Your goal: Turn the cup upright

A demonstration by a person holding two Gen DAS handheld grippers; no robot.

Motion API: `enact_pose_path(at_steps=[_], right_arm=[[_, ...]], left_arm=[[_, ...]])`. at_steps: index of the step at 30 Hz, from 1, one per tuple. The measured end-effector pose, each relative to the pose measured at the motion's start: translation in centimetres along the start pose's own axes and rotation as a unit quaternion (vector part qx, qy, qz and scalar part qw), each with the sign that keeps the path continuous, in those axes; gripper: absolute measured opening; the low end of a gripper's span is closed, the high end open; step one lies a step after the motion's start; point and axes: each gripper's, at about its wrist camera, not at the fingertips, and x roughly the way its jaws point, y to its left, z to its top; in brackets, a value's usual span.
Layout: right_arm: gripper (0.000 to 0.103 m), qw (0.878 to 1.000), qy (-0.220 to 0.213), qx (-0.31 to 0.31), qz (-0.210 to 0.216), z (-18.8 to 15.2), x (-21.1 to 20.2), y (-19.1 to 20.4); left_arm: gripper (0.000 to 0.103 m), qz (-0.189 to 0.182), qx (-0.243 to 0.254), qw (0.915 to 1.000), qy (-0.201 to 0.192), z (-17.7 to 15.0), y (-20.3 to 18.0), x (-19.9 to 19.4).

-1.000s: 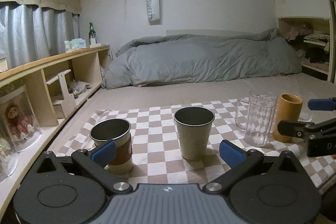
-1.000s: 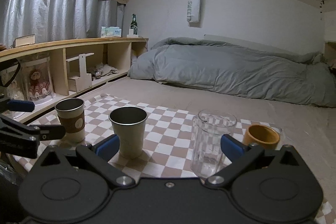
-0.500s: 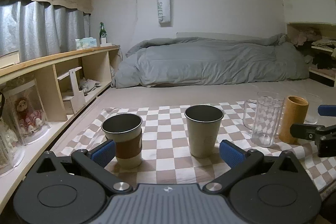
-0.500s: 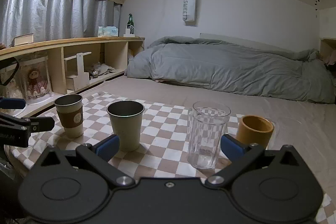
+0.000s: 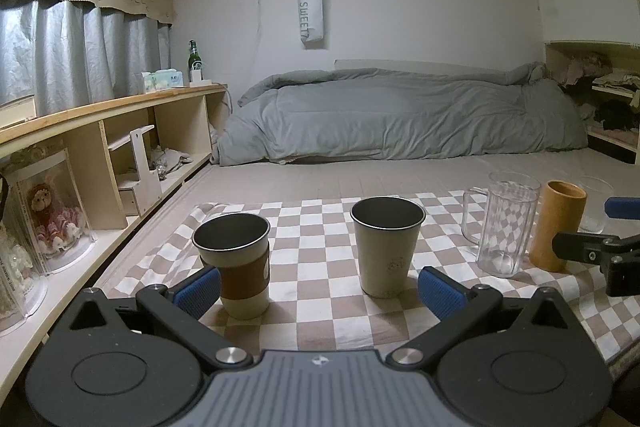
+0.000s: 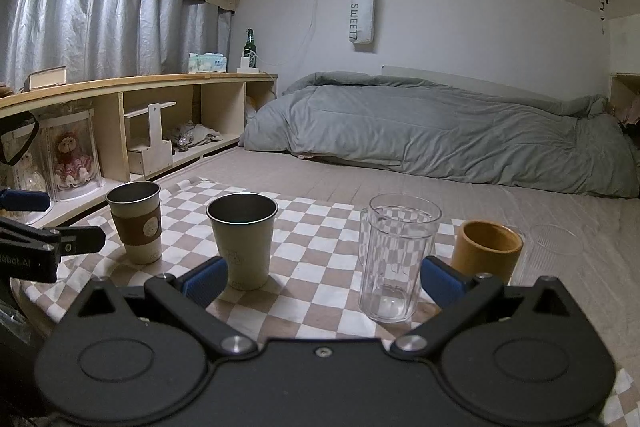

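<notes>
Far to my left runs a wooden shelf under grey curtains, with a doll in a clear case in one compartment. My left fingers are spread wide and pinch nothing. Between their blue pads, on the checkered cloth, stands the sleeved cup, upright with its mouth up, touching nothing of mine. Next to the right is the plain metal cup, also upright, just ahead of the gap. Then comes the clear glass mug, upright, standing in front of my right fingers, which are likewise spread apart and empty. Right of it sits the bamboo cup, upright, near the cloth's edge. A small ribbed glass stands behind it. Beyond everything, a grey duvet lies heaped on the bed, and a bag lettered SWEET hangs on the wall.
</notes>
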Motion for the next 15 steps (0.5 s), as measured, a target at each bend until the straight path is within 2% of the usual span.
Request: enact_pose_path(at_steps=[15], right_arm=[[0.103, 1.000, 0.001, -0.003, 0.002, -0.05, -0.08, 0.19]], left_arm=[[0.103, 0.000, -0.001, 1.0000, 0.000, -0.11, 0.03, 0.01]])
